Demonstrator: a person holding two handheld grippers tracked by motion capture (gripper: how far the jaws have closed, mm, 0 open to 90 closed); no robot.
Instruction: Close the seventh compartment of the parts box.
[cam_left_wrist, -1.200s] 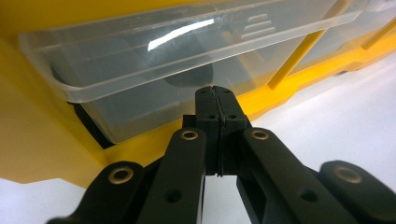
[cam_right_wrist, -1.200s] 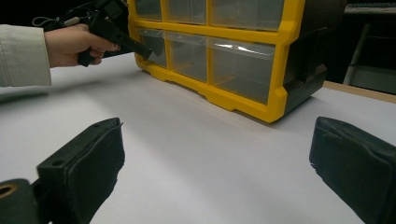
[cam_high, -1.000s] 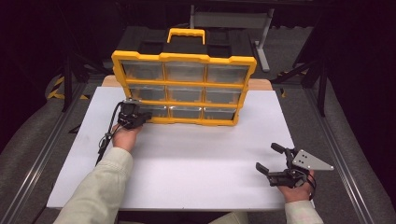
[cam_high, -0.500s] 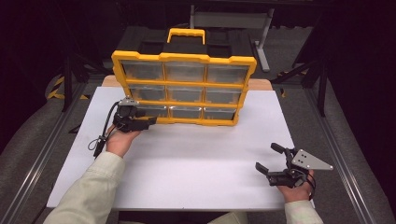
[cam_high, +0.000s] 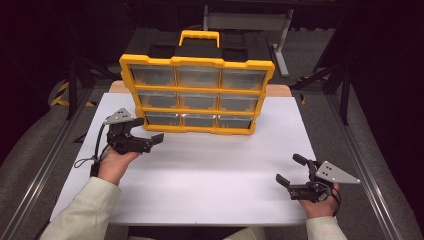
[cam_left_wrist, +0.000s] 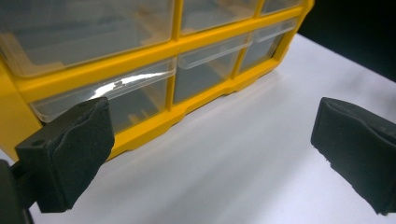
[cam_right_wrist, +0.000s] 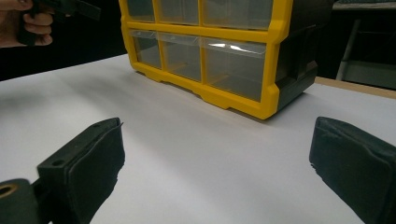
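Observation:
A yellow organizer (cam_high: 197, 90) with a black back and nine clear drawers stands upright at the far middle of the white tabletop (cam_high: 210, 170). My left gripper (cam_high: 148, 131) hovers just in front of its bottom-left drawer (cam_high: 161, 119). Its jaws have just been opening and now stand open with nothing between them. In the left gripper view, the left gripper (cam_left_wrist: 212, 135) frames bare table, and the bottom-left drawer (cam_left_wrist: 112, 100) lies close behind the left pad. My right gripper (cam_high: 288, 169) rests open and empty near the front right. The right gripper (cam_right_wrist: 215, 154) faces the organizer (cam_right_wrist: 210, 51).
A yellow carry handle (cam_high: 199, 36) tops the organizer. Behind the table stands a grey metal stand (cam_high: 245, 20). Metal rails (cam_high: 40, 165) run along both sides of the table above dark floor. The left hand and its gripper (cam_right_wrist: 70, 7) appear far off in the right gripper view.
The left gripper, shut at the bottom-left drawer a second ago, has opened wide and drawn back toward the person and to the left. The right gripper has stayed still.

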